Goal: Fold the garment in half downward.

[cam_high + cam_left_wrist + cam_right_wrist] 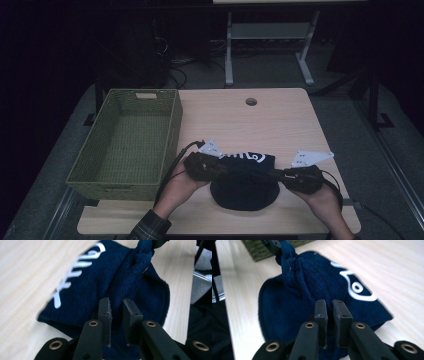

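Navy knit hat (243,187) lies on the table (280,120) near the front edge, just right of the green basket (127,145). Left gripper (115,312) and right gripper (329,312) each pinch a raised fold of the knit from opposite sides. Likely step: carry it to the basket. Best to lift both ends level, keep the pinches firm, and clear the basket wall before releasing.
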`<state>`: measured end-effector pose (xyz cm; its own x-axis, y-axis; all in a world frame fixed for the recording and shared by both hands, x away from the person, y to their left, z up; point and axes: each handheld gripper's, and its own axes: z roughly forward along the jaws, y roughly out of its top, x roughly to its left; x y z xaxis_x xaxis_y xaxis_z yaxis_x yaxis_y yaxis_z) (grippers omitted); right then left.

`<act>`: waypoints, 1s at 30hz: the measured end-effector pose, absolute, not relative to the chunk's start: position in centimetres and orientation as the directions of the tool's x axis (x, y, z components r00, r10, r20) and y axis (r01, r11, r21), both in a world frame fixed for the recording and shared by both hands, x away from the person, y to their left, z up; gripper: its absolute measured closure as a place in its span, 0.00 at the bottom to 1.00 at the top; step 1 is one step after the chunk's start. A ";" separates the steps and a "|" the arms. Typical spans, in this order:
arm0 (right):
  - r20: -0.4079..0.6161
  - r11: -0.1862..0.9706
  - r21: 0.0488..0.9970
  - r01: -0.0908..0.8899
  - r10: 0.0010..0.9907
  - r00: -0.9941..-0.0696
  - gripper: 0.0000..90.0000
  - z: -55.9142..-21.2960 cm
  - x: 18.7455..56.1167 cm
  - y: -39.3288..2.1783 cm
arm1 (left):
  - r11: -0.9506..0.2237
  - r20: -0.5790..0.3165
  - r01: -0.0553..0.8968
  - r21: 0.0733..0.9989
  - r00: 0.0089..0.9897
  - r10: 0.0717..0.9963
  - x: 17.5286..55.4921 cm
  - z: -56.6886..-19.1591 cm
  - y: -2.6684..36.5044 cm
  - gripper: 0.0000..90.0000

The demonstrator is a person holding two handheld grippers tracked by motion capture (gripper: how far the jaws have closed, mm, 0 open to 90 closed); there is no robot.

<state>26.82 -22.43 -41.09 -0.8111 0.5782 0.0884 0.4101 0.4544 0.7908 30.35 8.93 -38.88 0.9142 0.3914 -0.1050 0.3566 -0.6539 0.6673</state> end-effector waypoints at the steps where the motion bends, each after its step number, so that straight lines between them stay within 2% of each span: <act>1: 0.088 0.460 0.788 0.409 0.574 -0.814 0.91 -41.3 26.6 -22.4 | -0.650 -0.115 0.366 0.666 0.911 0.395 30.1 -39.2 8.9 0.87; 21: 0.143 0.528 0.724 0.445 0.516 -0.845 0.89 -45.5 23.1 -21.4 | -0.719 -0.154 0.382 0.580 0.919 0.364 26.9 -43.5 8.5 0.89; 27: 0.133 0.525 0.732 0.433 0.513 -0.848 0.83 -45.0 22.7 -21.6 | -0.695 -0.176 0.387 0.606 0.917 0.357 26.7 -42.6 9.1 0.86; 30: 0.123 0.508 0.753 0.418 0.516 -0.848 0.80 -44.3 22.5 -22.2 | -0.689 -0.156 0.370 0.624 0.922 0.354 26.6 -41.4 9.7 0.82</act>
